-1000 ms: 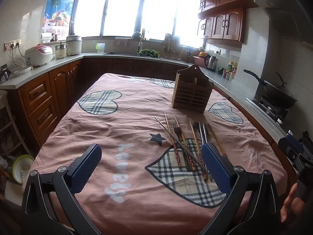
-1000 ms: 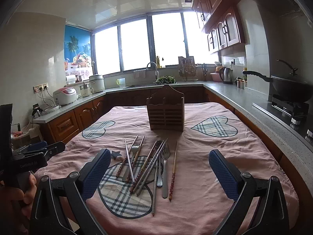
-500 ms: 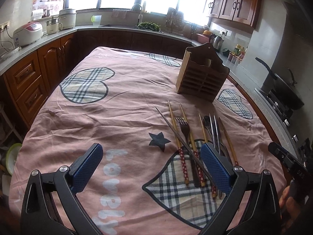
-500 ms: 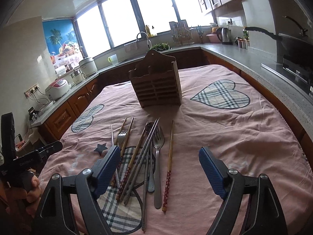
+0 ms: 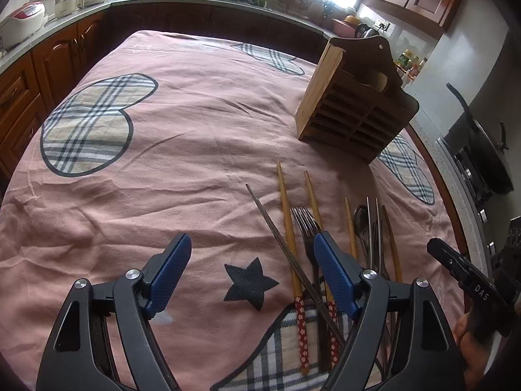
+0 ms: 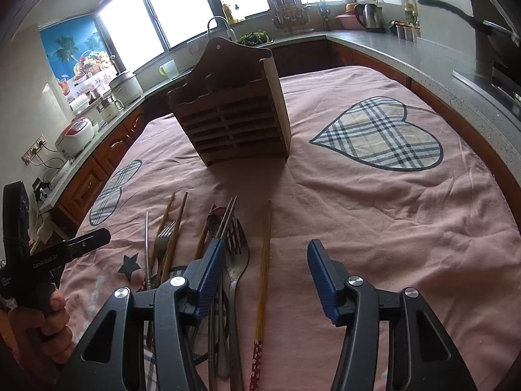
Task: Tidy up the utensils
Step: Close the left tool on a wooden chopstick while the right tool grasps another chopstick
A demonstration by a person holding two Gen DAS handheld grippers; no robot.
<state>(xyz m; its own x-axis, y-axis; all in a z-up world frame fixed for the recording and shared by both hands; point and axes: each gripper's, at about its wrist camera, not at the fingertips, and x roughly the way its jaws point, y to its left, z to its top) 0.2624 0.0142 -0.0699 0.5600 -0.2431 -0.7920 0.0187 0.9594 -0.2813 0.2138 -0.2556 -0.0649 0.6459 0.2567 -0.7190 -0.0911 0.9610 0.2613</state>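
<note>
My left tongs [image 5: 250,260] spread wide and empty, my right tongs [image 6: 265,265] likewise agape over the utensils [image 6: 228,244], wooden holder [image 6: 234,120] mid-bench

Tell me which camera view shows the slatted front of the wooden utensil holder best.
The right wrist view: the wooden utensil holder stands near the middle of the frame, its slatted front and compartment openings turned toward the camera. The left wrist view catches it off to the right at an angle, showing more of its pale side panel and the slats foreshortened.
</note>
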